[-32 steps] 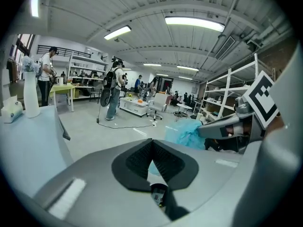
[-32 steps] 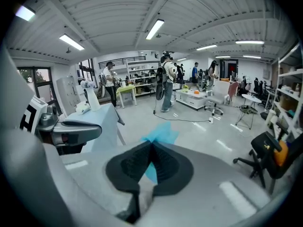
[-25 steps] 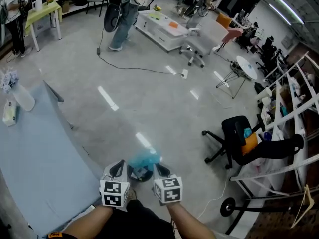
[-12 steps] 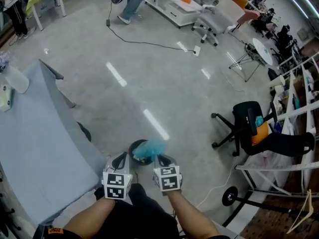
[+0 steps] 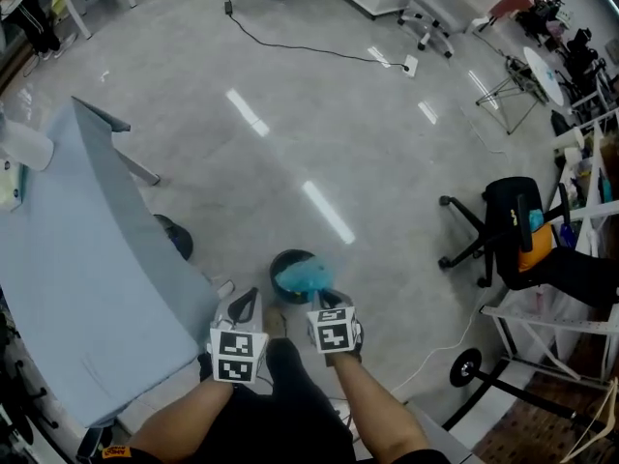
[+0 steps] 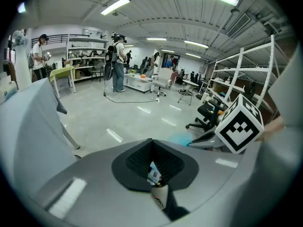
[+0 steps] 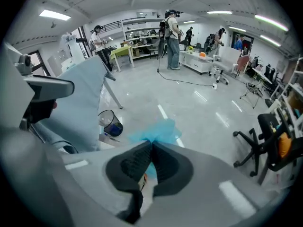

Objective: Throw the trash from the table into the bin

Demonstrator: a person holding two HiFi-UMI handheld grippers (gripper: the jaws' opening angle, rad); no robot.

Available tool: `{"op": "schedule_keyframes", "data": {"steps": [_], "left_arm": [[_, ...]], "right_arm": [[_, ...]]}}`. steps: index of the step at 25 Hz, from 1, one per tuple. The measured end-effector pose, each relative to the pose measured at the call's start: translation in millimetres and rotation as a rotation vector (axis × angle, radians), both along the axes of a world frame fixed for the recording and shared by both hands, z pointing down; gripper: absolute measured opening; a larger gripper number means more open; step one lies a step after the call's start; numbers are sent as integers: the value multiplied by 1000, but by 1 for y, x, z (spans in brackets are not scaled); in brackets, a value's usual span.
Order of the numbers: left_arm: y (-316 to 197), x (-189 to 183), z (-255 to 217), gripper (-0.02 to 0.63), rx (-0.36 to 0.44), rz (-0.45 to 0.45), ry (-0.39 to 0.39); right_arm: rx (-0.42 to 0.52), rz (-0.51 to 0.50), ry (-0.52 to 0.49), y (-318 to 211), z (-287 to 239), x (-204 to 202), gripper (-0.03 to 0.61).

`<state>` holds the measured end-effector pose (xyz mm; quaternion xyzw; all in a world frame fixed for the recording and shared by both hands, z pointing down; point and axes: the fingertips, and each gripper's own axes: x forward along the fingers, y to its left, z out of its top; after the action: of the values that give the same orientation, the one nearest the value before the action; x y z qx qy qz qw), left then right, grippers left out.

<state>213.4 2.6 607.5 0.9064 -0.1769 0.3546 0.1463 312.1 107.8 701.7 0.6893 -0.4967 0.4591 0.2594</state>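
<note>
My right gripper is shut on a crumpled light-blue piece of trash. The trash hangs right over the mouth of a round black bin that stands on the floor. My left gripper is just left of it, jaws shut, with nothing sticking out past its tips. In the left gripper view the blue trash peeks out beside the right gripper's marker cube. The grey-blue table lies to the left.
A second mesh bin with blue inside stands by the table's leg. A black office chair and white shelving are on the right. A cable crosses the floor far off, and people stand at benches in the distance.
Both grippers have sunk toward the floor, and the blue trash has come down over the black bin. The head view has tilted further down.
</note>
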Motion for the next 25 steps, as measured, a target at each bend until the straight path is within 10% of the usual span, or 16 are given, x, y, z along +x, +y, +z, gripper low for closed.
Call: {"op": "schedule_keyframes", "data": {"steps": [25], "left_arm": [[1,5,49,8,-56,-36,-52]], "right_arm": [[-182,-49,-80,5,119,0,5]]}}
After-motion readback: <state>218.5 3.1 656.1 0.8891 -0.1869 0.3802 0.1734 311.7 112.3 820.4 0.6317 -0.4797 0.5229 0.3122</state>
